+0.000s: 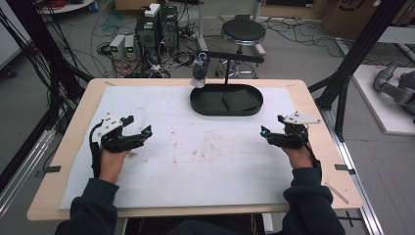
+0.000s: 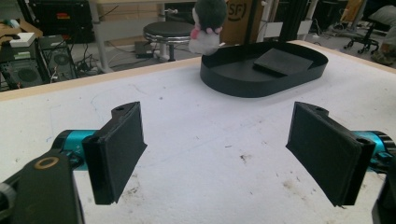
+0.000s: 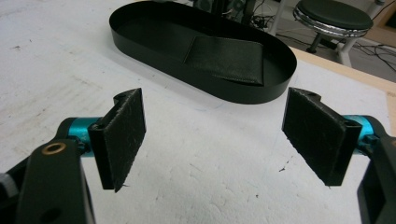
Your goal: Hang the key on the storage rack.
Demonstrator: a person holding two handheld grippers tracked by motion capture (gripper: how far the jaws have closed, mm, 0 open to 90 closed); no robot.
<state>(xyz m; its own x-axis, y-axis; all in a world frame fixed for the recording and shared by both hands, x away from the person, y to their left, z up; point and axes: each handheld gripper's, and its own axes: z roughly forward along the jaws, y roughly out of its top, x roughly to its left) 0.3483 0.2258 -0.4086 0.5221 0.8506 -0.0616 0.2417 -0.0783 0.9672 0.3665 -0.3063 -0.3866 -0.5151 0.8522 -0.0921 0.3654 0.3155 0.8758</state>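
Both grippers idle, nothing picked up yet. Left gripper (image 1: 140, 128) rests low on the white, stained foam mat (image 1: 195, 161) at my left, jaws spread wide with bare mat between the pads in the left gripper view (image 2: 215, 154). Right gripper (image 1: 271, 133) sits at the right side of the mat, jaws equally spread and empty (image 3: 212, 140). Closest candidates for work: the black oval shallow tray (image 1: 200, 105) at the far middle of the mat, with a flat black rectangular leather-like wallet (image 1: 240, 100) lying inside it toward its right end, one edge seemingly propped on the tray wall in the right gripper view (image 3: 226, 58). A small grey-and-white plush toy (image 1: 199, 68) hangs from the black stand arm (image 1: 235, 55) above the tray's left end; in the left gripper view (image 2: 208, 23) it looks just over the rim, can't tell if it touches. My read on progress: zero steps done. Both grippers are well apart from the tray, the wallet sits in the tray, and the toy is on the stand. Everything is left: approach, grasp, move. The right gripper looks better lined up for the wallet, the left for the toy.
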